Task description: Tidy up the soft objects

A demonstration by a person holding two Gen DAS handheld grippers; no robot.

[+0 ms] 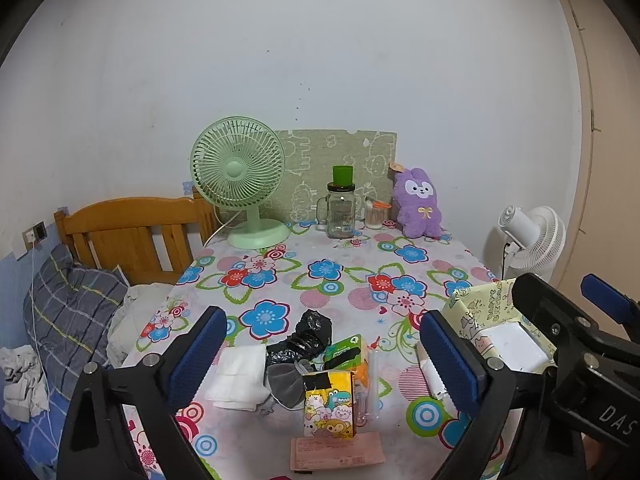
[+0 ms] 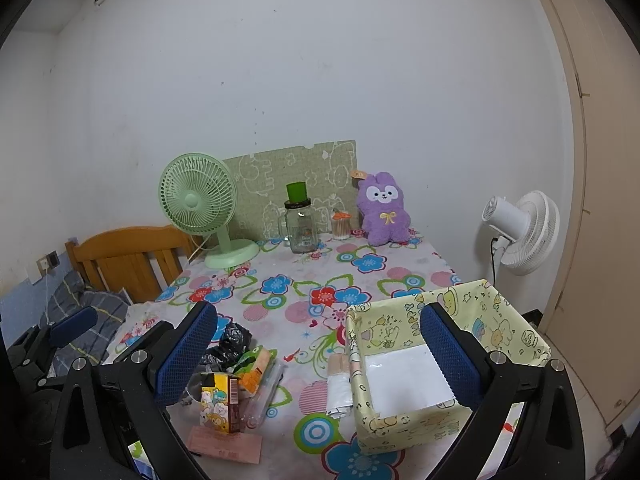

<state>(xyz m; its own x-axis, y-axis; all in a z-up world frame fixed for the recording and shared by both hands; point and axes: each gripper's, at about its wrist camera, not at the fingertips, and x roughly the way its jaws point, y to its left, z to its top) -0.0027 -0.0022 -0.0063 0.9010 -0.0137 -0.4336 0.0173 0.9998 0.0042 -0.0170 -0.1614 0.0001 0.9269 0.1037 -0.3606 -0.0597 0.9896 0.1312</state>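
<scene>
Both claws hang released and empty above the bench [image 1: 352,280]: the left claw [image 1: 324,356] over a heap holding a white folded cloth [image 1: 236,380], grey face mask [image 1: 286,382], black plastic bag [image 1: 308,334] and cartoon tissue pack [image 1: 329,410]; the right claw [image 2: 320,356] above the yellow fabric-lined box [image 2: 452,364], just right of the heap.

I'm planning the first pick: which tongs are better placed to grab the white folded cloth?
Left, probably. The left tongs are open and look straight at the white folded cloth, near their left finger. The right tongs, also open, face the empty yellow box, and the cloth is hidden in their view.
</scene>
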